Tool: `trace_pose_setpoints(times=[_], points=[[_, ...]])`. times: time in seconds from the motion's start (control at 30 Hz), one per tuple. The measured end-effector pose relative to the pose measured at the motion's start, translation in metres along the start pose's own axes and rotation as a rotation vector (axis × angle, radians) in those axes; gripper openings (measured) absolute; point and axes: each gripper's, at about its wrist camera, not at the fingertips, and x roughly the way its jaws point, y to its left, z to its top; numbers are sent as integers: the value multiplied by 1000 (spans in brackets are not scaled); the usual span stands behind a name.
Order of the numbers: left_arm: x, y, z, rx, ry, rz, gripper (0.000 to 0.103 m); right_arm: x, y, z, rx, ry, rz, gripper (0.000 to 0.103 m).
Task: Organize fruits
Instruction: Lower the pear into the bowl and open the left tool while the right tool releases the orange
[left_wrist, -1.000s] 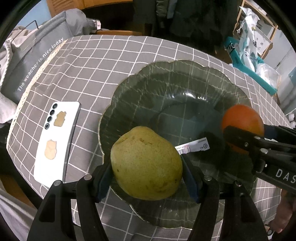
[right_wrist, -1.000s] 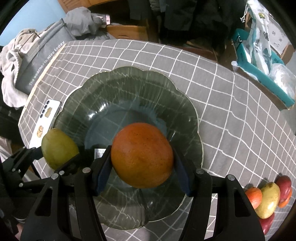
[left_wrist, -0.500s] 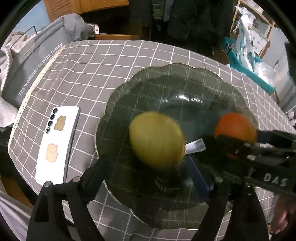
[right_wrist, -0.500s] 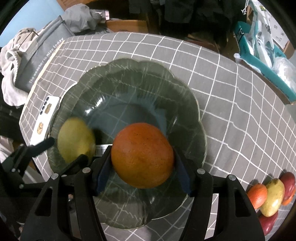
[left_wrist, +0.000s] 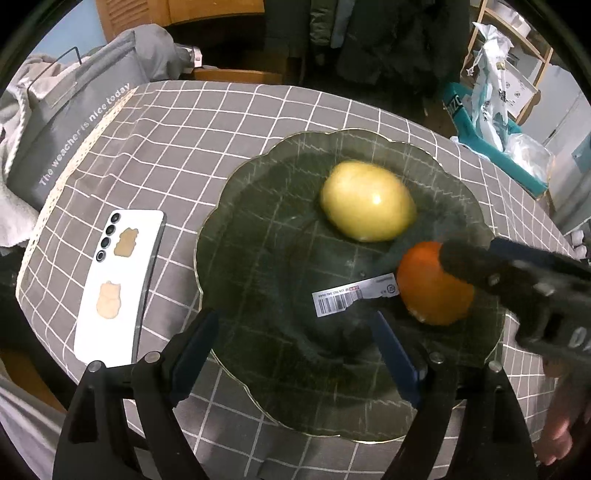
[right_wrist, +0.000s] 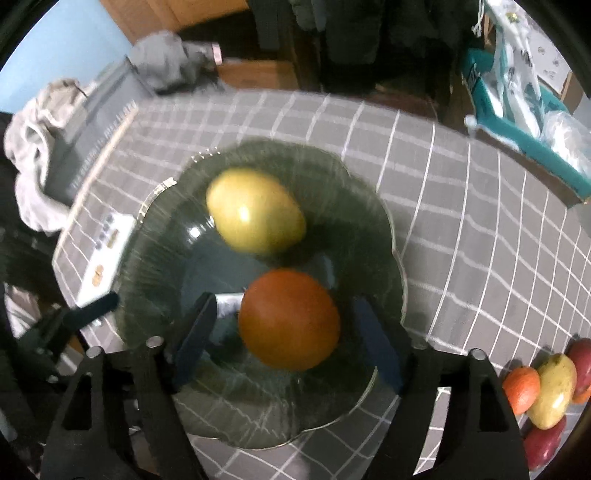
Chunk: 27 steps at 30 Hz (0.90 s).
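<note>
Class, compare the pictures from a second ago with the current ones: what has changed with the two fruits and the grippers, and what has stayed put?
The left gripper let go of the yellow-green mango, which rolled to the far side of the dark glass scalloped plate. The right gripper has just been opening, its pads now clear of the orange round fruit lying between them on the plate. The white phone, barcode label and plate stayed put.

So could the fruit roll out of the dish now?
Maybe. The yellow-green fruit and the orange fruit are round and loose in the glass dish, so either might roll to its low rim. The right gripper, its jaws just opened, straddles the orange fruit; lifting crookedly could nudge it. More fruit sits near the tablecloth's edge.
</note>
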Motion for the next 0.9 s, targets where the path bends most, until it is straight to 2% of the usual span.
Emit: trace_pose_setpoints(times=[0.13,0.37,0.67,0.9], points=[[-9,2,2,-14,-25,-9,87,-14,3,5,6,-35,6,80],[-36,1,9,-27,-81,-48,87,-54,8,11,-2,-137,-42,80],[-86,-11,20,-21,-189,-106,87,-130,9,8,-1,-307,-91,80],[-131,-29,22,28,-288,-123,89,-183,3,-7,-8,-412,-152,80]])
